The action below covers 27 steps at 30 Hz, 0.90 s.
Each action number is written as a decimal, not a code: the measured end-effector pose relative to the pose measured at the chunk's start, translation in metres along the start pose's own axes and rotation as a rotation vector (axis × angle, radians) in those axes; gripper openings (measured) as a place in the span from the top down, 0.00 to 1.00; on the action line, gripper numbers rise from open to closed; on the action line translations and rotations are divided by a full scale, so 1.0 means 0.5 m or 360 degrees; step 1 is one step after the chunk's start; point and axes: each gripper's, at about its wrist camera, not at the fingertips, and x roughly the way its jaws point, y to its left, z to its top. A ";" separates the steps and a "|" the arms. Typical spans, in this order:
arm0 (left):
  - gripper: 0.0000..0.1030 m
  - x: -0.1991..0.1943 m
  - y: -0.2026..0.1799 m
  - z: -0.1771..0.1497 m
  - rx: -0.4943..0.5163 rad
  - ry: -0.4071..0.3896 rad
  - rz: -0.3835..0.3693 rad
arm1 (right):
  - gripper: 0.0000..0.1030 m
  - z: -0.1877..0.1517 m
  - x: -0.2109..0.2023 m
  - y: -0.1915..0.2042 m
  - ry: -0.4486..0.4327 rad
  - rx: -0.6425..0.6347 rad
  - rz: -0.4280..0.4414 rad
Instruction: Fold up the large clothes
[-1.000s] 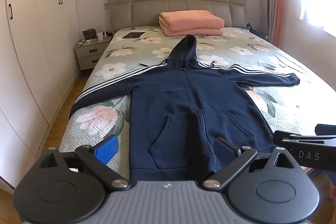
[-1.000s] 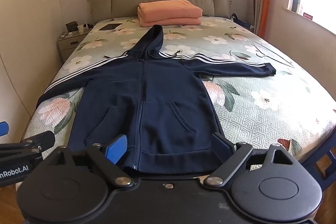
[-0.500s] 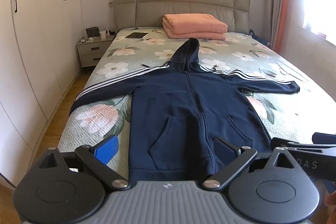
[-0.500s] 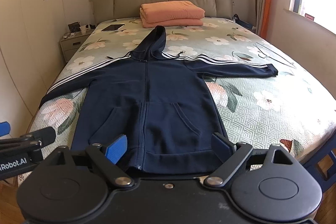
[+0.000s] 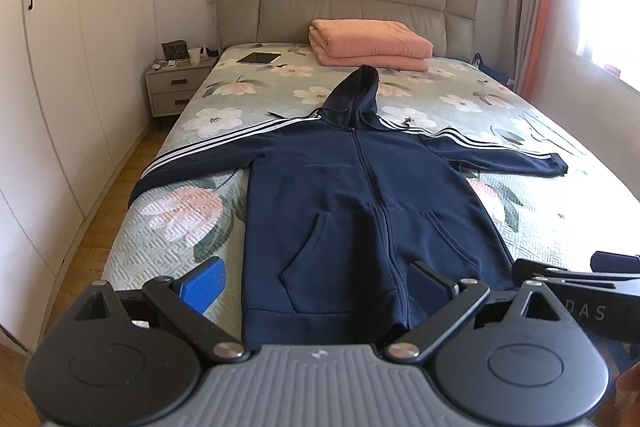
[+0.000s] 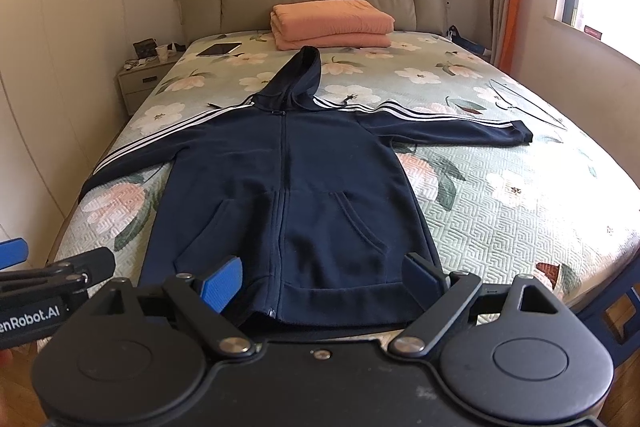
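Observation:
A navy zip hoodie (image 5: 360, 195) with white sleeve stripes lies flat, front up, on the bed, sleeves spread to both sides and hood toward the headboard; it also shows in the right wrist view (image 6: 288, 179). My left gripper (image 5: 316, 283) is open and empty, held at the foot of the bed near the hoodie's hem. My right gripper (image 6: 324, 281) is open and empty beside it, also near the hem. Each gripper shows at the edge of the other's view.
The floral bedspread (image 5: 540, 219) covers the bed. A folded pink blanket (image 5: 368, 43) and a tablet (image 5: 259, 58) lie near the headboard. A nightstand (image 5: 176, 87) and white wardrobes (image 5: 60, 67) stand on the left. A window wall is on the right.
Both views have tilted slightly upward and shifted, so the hoodie sits a little lower in frame. Both grippers stay open and empty.

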 end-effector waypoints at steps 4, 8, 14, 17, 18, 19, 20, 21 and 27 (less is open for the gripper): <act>0.04 0.001 0.011 -0.004 -0.0028 0.0009 -0.0006 | 0.00 -0.002 -0.002 0.005 0.0001 -0.0006 0.0006; 0.04 -0.001 0.014 -0.004 -0.0043 0.0007 -0.0012 | 0.00 -0.002 -0.002 0.004 0.0002 -0.0009 0.0009; 0.04 -0.002 0.015 -0.006 -0.0043 0.0003 -0.0017 | 0.00 -0.002 -0.002 0.005 0.0002 -0.0008 0.0009; 0.04 -0.005 0.013 -0.008 -0.0035 -0.0011 0.0001 | 0.00 -0.002 -0.002 0.004 0.0005 -0.0015 0.0014; 0.04 -0.007 0.012 -0.009 -0.0029 -0.0020 0.0010 | 0.00 -0.002 -0.004 0.006 0.0002 -0.0021 0.0014; 0.04 -0.011 0.012 -0.012 -0.0028 -0.0026 0.0012 | 0.00 -0.002 -0.006 0.008 -0.0003 -0.0029 0.0011; 0.04 -0.014 0.013 -0.013 -0.0033 -0.0029 0.0005 | 0.00 -0.003 -0.008 0.010 -0.0010 -0.0034 0.0009; 0.04 -0.016 0.014 -0.014 -0.0042 -0.0030 -0.0009 | 0.00 -0.005 -0.011 0.012 -0.0018 -0.0038 0.0006; 0.04 -0.039 0.022 -0.020 -0.0047 -0.0077 0.0003 | 0.00 -0.014 -0.028 0.023 -0.0039 -0.0055 0.0018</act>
